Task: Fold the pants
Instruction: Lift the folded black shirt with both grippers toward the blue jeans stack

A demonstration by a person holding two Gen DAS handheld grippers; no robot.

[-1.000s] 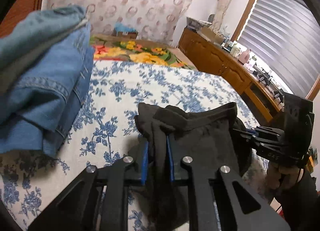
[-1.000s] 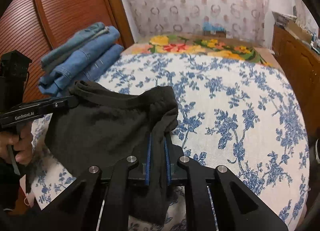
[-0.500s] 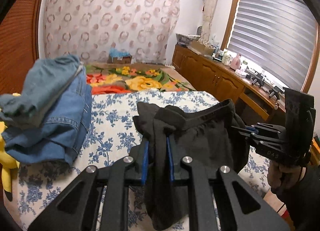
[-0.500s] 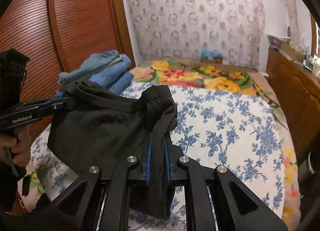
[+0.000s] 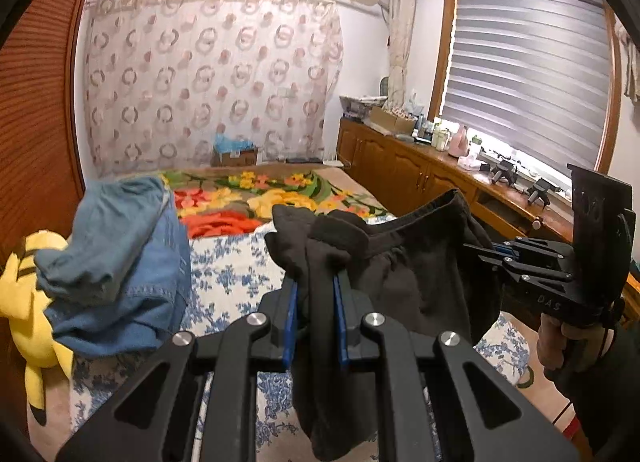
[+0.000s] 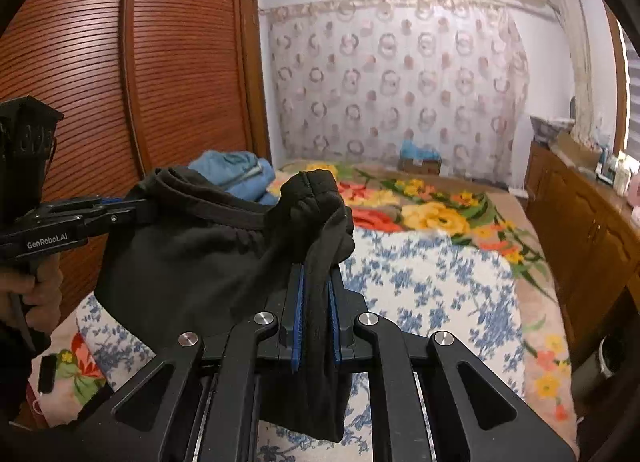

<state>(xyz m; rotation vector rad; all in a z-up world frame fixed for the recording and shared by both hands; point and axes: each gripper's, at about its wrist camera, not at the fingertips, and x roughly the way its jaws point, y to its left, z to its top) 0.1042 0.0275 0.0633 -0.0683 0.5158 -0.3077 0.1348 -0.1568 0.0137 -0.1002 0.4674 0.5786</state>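
Observation:
Black pants [image 5: 404, 282] hang in the air above the bed, held at the waistband by both grippers. My left gripper [image 5: 314, 286] is shut on one bunched end of the waistband, blue pads pressed on the cloth. The right gripper [image 5: 486, 252] shows at the right of that view, clamped on the other end, a hand below it. In the right wrist view my right gripper [image 6: 316, 282] is shut on the black pants [image 6: 192, 262], and the left gripper [image 6: 136, 204] grips the far corner at the left. The legs hang below, out of sight.
A stack of folded blue jeans [image 5: 120, 266] lies on the bed's left side, beside a yellow plush toy [image 5: 24, 302]. The bed has a blue-flowered sheet [image 6: 432, 286] and a bright flowered blanket [image 6: 432, 214]. A wooden cabinet [image 5: 420, 178] runs along the right, a louvred wardrobe [image 6: 120, 82] on the left.
Both grippers have risen with the black pants held between them, lifting the waistband off the bed. More of the room's walls and ceiling now shows; the grips have not changed.

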